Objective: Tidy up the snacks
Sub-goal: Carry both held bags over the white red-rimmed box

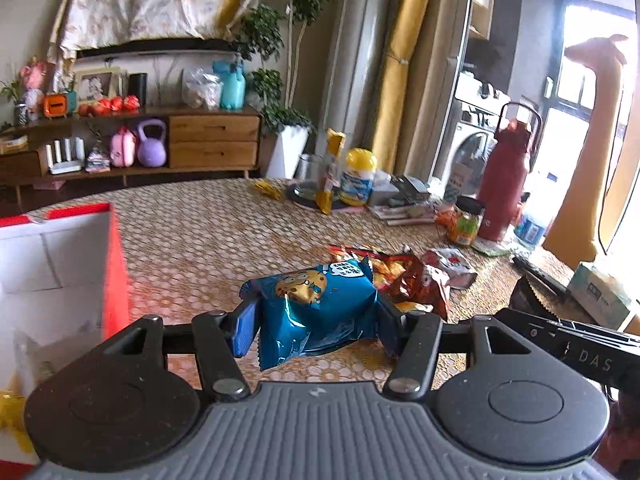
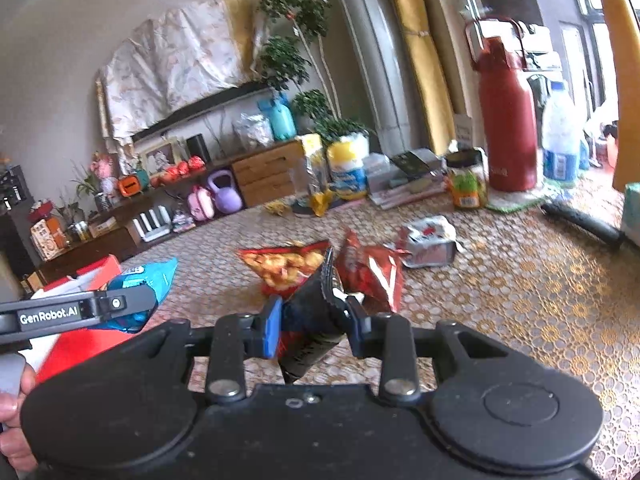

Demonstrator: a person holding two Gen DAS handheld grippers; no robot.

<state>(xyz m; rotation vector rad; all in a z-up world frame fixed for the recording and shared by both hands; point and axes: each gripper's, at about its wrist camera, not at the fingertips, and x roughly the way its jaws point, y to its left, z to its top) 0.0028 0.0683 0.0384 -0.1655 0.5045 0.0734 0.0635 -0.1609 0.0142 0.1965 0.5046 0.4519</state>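
Left wrist view:
Left hand-held gripper [image 1: 316, 320]: clenched on the glossy blue foil cookie packet [image 1: 316, 304], one blue pad pressing each side of its puffed middle.
Packet position: lifted off the patterned lace-covered desk [image 1: 192, 232], directly ahead between the fingers.
Handling: light, air-filled, slick foil; it dents under the pads, so a firm hold across the middle suits it; hard squeezing may crush the cookie.
Box: the red cardboard box with white inside [image 1: 60, 264] sits just to the gripper's left, open, probably where the packet goes.
Waiting snacks: the red-orange crinkled snack bags [image 1: 404, 276] lie ahead and slightly right, on the desk.

Right wrist view:
Right hand-held gripper [image 2: 312, 320]: grasping a dark, black-and-red crinkled snack packet [image 2: 312, 320] at its narrow body.
Packet position: held between the fingers, raised above the desk; its serrated end points forward.
Handling: thin, soft film, light, likely to slip or twist; gripping near the sealed end seems steadier.
Neighbours: the snack bags lie just ahead; the cookie packet is at far left, held in the left hand-held gripper.
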